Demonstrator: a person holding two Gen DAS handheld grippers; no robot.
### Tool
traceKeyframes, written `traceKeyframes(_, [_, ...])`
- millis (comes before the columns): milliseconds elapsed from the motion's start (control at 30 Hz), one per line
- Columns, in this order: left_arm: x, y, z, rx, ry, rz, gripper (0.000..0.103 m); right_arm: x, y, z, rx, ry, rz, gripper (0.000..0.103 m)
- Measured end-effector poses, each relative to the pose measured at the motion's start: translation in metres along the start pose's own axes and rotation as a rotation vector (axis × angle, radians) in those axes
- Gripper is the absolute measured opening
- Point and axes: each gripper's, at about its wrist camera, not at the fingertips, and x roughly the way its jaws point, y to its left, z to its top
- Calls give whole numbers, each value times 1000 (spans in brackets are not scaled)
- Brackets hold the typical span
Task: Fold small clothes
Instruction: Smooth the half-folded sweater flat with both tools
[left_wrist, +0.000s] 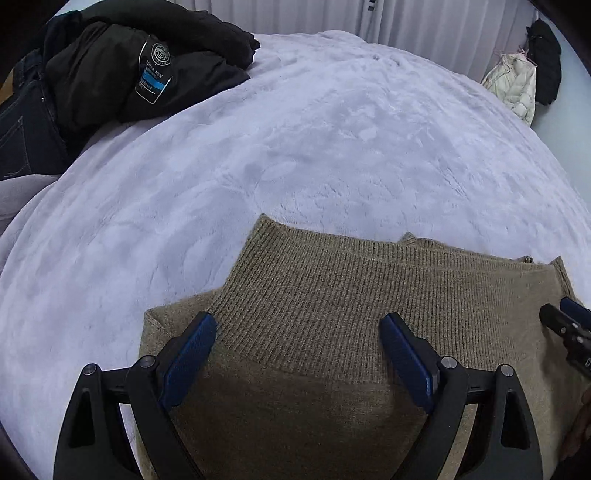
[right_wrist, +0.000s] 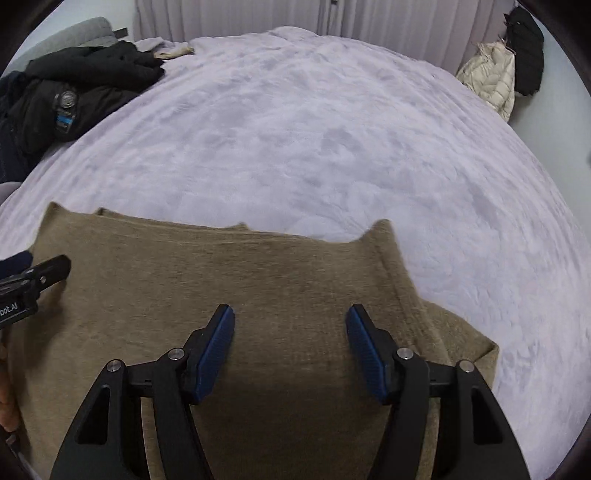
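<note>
Blue ribbed pads line both claws. The left claw (left_wrist: 298, 334) stands wide open at the bottom of its frame, with nothing gripped; its pads (left_wrist: 192, 354) hang over the olive-brown knit sweater (left_wrist: 332, 295), but whether they touch it I cannot tell. The right claw (right_wrist: 290, 325) is also open, a little less wide, and holds nothing; the same sweater (right_wrist: 207, 280) lies under it.

The sweater is folded and lies flat on the bed (left_wrist: 295, 140), in the lower middle of both views, with a ribbed band across its upper part in the left view. The tip of the right claw shows at the right edge of the left view, over the sweater's right side.

In the upper left of the frame a black jacket (left_wrist: 122, 66) lies in a heap beside dark jeans (left_wrist: 26, 122). In the upper right, a cream puffer jacket (left_wrist: 515, 86) hangs beside a black garment (left_wrist: 546, 62). Pale curtains (left_wrist: 295, 16) fill the top.
</note>
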Motion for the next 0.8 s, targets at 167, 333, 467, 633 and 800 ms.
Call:
traceKeyframes(167, [-2, -4, -5, 27, -40, 36, 92, -5, -20, -8, 36, -39, -44, 67])
traceKeyframes(333, [-37, -24, -10, 86, -88, 97, 92, -27, -7, -9, 4, -52, -108, 69])
traceKeyframes(467, [-72, -31, -30, 65, -116, 40, 92, -70, 36, -28, -113, -117, -57, 79])
traceKeyframes(633, [-74, -35, -58, 73, -80, 70, 92, -69, 84, -56, -208, -50, 11, 79])
traceKeyframes(800, [-60, 5, -77, -19, -27, 50, 99, -52, 38, -71, -71, -4, 56, 81])
